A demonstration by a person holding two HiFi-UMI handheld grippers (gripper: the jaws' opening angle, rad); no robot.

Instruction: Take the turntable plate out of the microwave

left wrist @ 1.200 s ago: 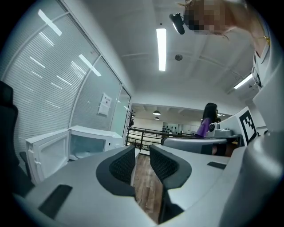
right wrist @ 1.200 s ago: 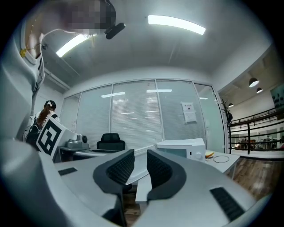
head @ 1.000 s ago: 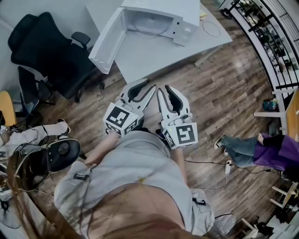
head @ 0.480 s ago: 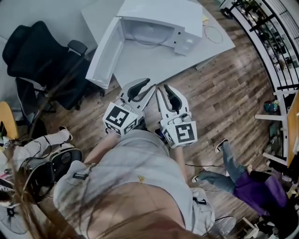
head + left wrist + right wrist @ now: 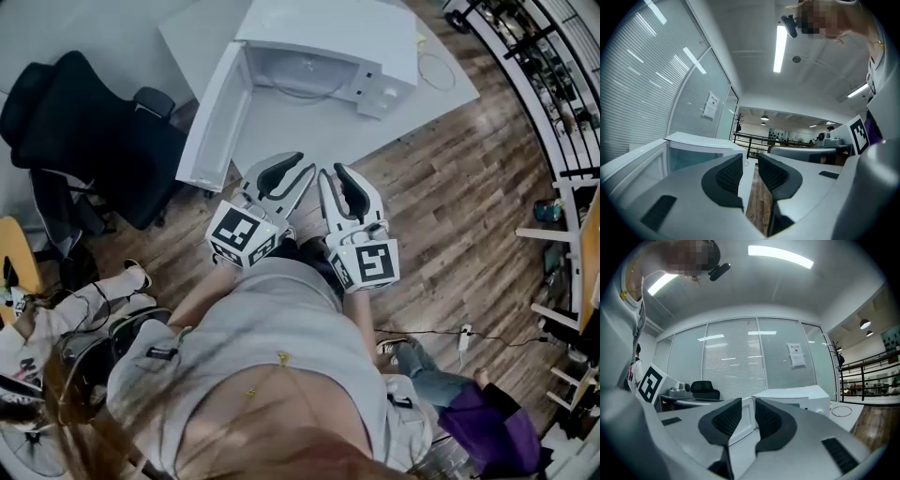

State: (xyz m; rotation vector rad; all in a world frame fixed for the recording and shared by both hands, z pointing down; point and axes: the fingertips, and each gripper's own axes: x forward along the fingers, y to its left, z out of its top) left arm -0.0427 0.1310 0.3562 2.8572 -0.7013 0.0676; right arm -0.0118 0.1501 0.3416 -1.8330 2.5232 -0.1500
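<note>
Left gripper (image 5: 292,171) and right gripper (image 5: 336,178) were side by side, level, aimed at the microwave (image 5: 328,33). Both were short of the white table (image 5: 300,127) edge, over the wood floor (image 5: 450,187). Both tongs were slightly parted, with nothing between the pads. Microwave door (image 5: 208,117) stood swung wide left, so the cavity was reachable. Turntable plate (image 5: 302,73) sat inside on the cavity floor, untouched. Looked like the approach stage; the narrow gap probably suits pinching the plate's thin rim.

Person seen from above, holding two claws side by side before the chest. Left claw (image 5: 307,163) points level toward 1 o'clock, right claw (image 5: 332,171) toward 11 o'clock, tips nearly meeting. Each claw's jaws stand slightly apart, gripping nothing.
</note>
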